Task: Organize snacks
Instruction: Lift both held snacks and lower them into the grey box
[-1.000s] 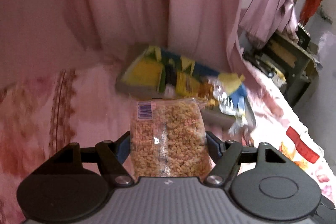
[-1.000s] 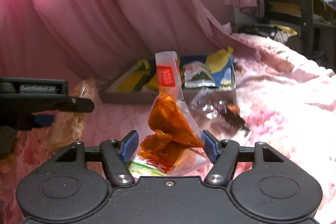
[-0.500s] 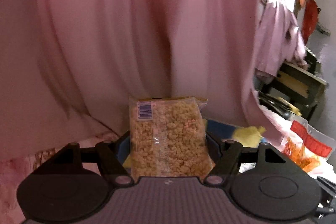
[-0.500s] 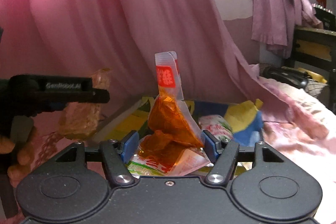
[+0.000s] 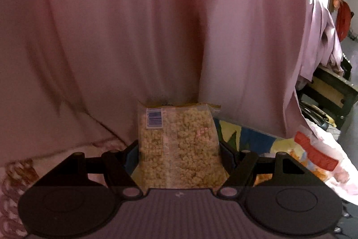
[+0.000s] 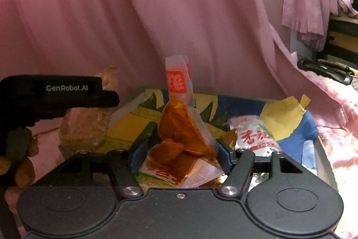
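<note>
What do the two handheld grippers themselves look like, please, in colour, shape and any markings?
Both are black. The right gripper has blue pads on its jaws, silver screws, round discs on the body. The left gripper has a ribbed body; from the side it reads "GenRobot.AI" in white.

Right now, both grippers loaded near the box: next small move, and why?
Probably lower the right gripper a little and release: it is clamped on the orange snack packet right above the open box, which already holds a white packet. The left gripper holds its puffed-snack bag farther left.
</note>
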Available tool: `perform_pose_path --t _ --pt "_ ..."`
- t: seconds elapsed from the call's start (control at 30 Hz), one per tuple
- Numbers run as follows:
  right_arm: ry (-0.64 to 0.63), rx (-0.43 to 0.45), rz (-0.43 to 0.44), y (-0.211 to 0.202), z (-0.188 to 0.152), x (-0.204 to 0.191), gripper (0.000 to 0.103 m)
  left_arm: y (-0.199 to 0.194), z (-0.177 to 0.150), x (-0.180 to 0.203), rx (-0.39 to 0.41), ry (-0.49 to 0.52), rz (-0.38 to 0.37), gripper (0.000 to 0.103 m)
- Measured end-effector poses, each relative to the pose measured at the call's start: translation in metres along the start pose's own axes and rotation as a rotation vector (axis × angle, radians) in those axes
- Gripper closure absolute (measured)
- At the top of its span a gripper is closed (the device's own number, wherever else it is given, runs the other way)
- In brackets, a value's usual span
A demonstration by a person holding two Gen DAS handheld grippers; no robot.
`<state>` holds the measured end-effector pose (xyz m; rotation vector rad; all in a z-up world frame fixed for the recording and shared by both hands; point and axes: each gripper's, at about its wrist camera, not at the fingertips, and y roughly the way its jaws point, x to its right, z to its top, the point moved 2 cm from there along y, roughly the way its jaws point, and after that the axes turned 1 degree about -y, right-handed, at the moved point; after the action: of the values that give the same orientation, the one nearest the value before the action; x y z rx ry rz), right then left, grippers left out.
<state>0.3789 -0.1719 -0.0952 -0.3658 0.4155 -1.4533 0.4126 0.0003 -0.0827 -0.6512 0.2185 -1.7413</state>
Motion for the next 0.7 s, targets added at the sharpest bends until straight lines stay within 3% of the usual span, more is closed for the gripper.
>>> perform_pose_path --t 0.13,0.47,0.7 --pt "0.0 -0.027 -0.003 0.008 -0.005 0.001 0.036 0.008 -0.005 -0.003 -0.035 -0.027 -0.008 0.027" --pt "-0.014 -0.031 -0.009 0.011 -0.007 -0.001 0.034 0.024 -0.001 0.001 -0.063 0.052 0.009 0.027" --pt "-0.007 -0.039 -0.015 0.008 -0.009 -0.001 0.032 0.027 0.001 0.003 -0.082 0.038 -0.001 0.027"
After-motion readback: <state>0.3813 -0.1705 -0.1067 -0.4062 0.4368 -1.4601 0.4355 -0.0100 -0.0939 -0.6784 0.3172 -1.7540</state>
